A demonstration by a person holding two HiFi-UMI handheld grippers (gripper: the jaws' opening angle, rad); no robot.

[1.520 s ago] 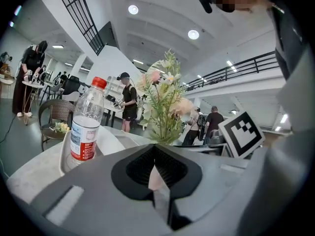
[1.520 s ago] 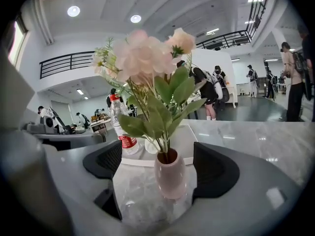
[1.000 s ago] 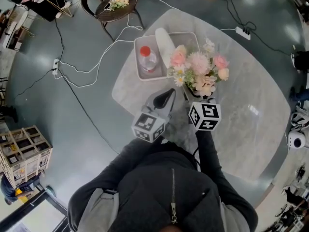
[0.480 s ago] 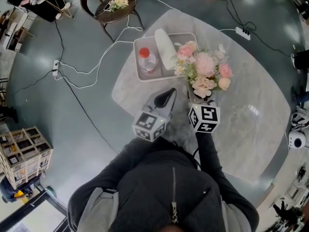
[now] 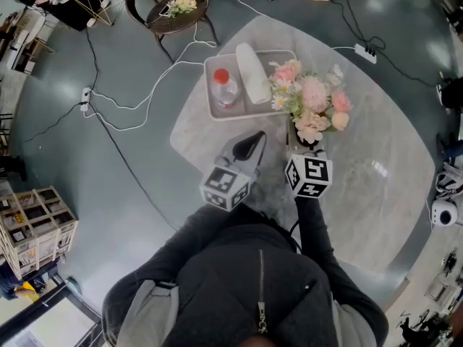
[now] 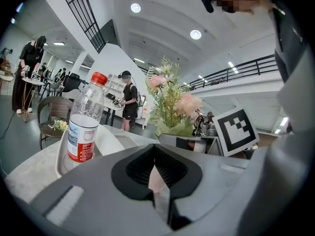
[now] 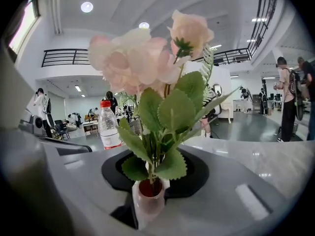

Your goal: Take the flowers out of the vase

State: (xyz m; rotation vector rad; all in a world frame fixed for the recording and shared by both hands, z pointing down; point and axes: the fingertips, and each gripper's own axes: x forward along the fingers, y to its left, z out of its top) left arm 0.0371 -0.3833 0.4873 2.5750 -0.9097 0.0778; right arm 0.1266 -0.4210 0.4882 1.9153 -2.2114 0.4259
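A bunch of pink and cream flowers (image 5: pixel 312 101) with green leaves stands in a small pink vase (image 7: pixel 146 196) on the marble table (image 5: pixel 376 165). My right gripper (image 5: pixel 302 147) reaches the vase from the near side. Its jaws have just been closing, and in the right gripper view the vase sits between them at the right gripper (image 7: pixel 150 209), pressed on both sides. From the head view the blooms hide the vase. My left gripper (image 5: pixel 250 143) rests to the left of the flowers, shut and empty, its tips (image 6: pixel 157 181) pointing at the tray.
A grey tray (image 5: pixel 283 55) behind the flowers holds a red-capped water bottle (image 5: pixel 224 85) and a white roll (image 5: pixel 252 71). A power strip (image 5: pixel 365 51) lies at the table's far edge. Cables run over the floor, and a wicker chair (image 5: pixel 170 9) stands beyond.
The bunch of flowers has shifted a little to the right and now stands right over the right gripper. The left gripper has stayed where it was.
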